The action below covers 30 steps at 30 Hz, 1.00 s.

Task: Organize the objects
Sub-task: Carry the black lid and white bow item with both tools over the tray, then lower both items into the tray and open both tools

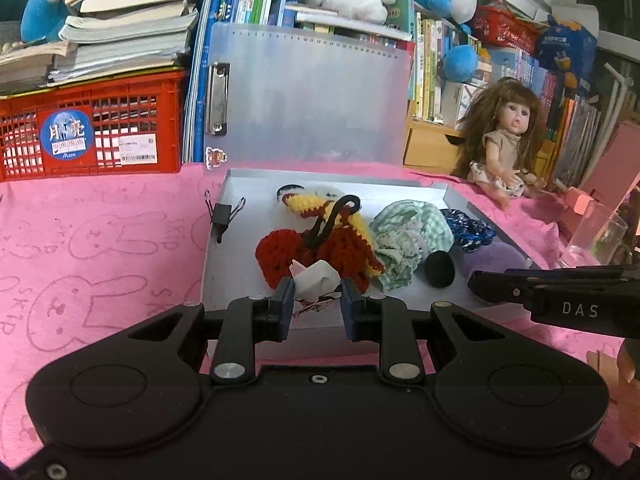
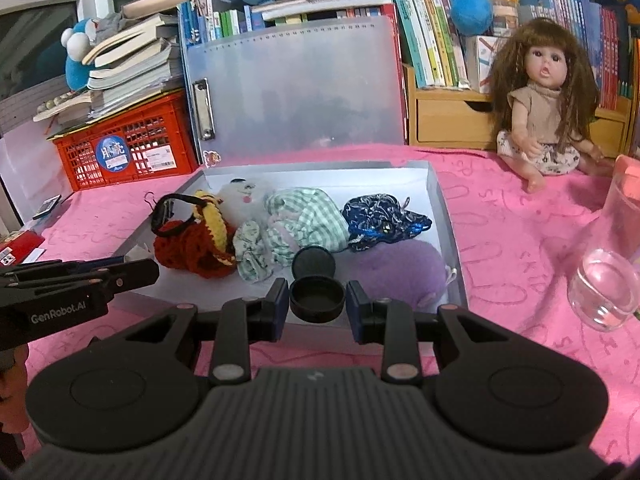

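Note:
A shallow grey box (image 2: 440,200) lies open on the pink cloth, its lid (image 2: 296,92) standing up behind it. Inside lie a red and yellow crochet piece (image 2: 192,244), a green checked cloth (image 2: 304,220), a blue patterned piece (image 2: 380,216), a purple plush (image 2: 400,272) and a round black lid (image 2: 314,262). My right gripper (image 2: 318,304) is shut on a small black round case (image 2: 317,300) at the box's near edge. My left gripper (image 1: 316,300) is shut on a crumpled white paper piece (image 1: 314,280) over the box's near left part, by the crochet piece (image 1: 320,252).
A doll (image 2: 544,112) sits at the back right. A glass cup (image 2: 604,280) stands at the right. A red crate (image 1: 92,132) under stacked books stands at the back left, with books and plush toys behind. A black binder clip (image 1: 222,212) grips the box's left wall.

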Tool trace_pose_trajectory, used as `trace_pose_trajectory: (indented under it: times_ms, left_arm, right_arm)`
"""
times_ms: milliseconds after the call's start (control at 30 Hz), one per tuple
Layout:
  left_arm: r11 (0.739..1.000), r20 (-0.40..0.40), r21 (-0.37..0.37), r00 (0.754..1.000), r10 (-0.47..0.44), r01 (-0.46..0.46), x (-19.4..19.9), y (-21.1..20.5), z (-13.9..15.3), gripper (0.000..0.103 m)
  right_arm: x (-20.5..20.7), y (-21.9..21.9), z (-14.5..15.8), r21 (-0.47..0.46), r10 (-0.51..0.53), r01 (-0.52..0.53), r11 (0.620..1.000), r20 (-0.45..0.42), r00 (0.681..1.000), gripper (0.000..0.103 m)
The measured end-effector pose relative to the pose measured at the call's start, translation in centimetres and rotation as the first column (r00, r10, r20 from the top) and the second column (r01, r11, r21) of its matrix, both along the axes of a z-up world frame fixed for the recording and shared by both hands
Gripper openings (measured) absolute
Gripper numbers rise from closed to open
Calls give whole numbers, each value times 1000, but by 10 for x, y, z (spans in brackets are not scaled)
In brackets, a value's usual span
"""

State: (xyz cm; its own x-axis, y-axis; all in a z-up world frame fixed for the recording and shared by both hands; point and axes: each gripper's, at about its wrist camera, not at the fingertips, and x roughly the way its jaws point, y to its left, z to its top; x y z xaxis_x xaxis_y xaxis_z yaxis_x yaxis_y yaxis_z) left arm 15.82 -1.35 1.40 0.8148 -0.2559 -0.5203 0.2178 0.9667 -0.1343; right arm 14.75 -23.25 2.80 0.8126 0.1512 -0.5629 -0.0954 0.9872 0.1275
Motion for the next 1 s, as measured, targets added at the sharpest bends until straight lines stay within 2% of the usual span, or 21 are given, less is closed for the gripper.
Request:
trace_pose_trajectory:
  times_ms: [600,1000]
  left_arm:
    - [999,-41,33,999,13,-12,36,-16,-15,24]
    - [999,-49,37,998,25,-23,56,-22,-18,24]
  right_arm:
    - [33,6,-8,-14,12,-13,1000,-40,999,36]
    - [56,-2,-9,63,20,-15,998,-69,997,36]
